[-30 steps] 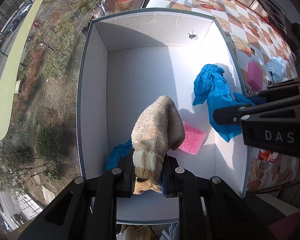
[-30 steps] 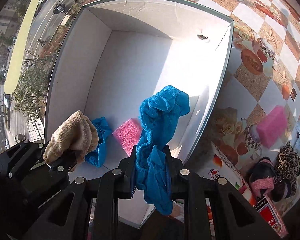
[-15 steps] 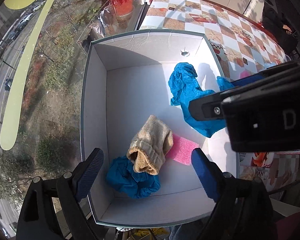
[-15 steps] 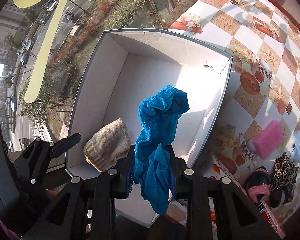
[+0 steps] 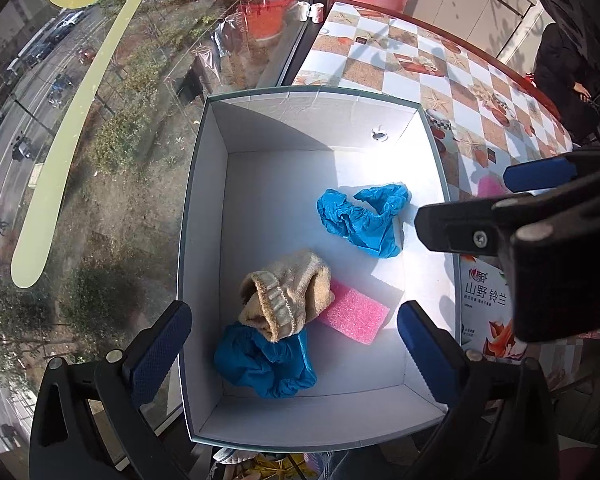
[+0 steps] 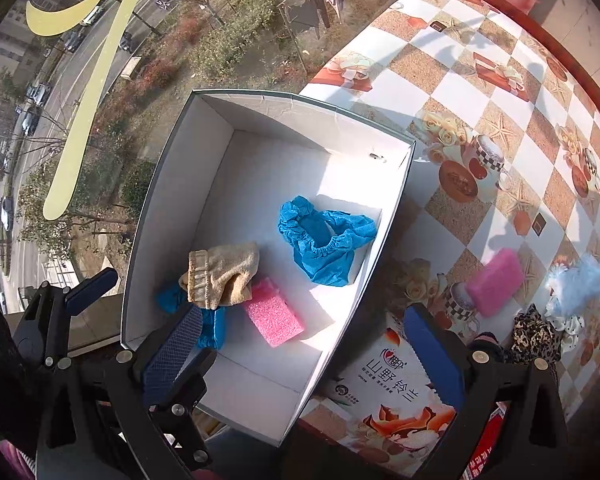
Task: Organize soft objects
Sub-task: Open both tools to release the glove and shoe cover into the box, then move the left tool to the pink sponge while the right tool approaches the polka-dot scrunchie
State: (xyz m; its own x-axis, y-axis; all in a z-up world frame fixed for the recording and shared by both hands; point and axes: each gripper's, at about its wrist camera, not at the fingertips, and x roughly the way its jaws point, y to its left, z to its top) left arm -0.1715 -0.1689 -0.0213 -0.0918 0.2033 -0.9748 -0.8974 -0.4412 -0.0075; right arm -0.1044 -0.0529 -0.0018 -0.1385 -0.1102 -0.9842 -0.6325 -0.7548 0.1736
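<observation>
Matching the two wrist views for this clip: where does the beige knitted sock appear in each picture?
Left wrist: the beige sock lies low in the centre, inside the white box, overlapping a pink sponge.
Right wrist: the sock lies left of centre, near the box's left wall.
Shared landmark: the small hole in the box's far wall.

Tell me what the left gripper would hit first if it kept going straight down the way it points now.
Probably the beige knit sock in the white box; it lies between the opening fingers of the left gripper, atop a blue shoe cover. Depth is uncertain.
</observation>
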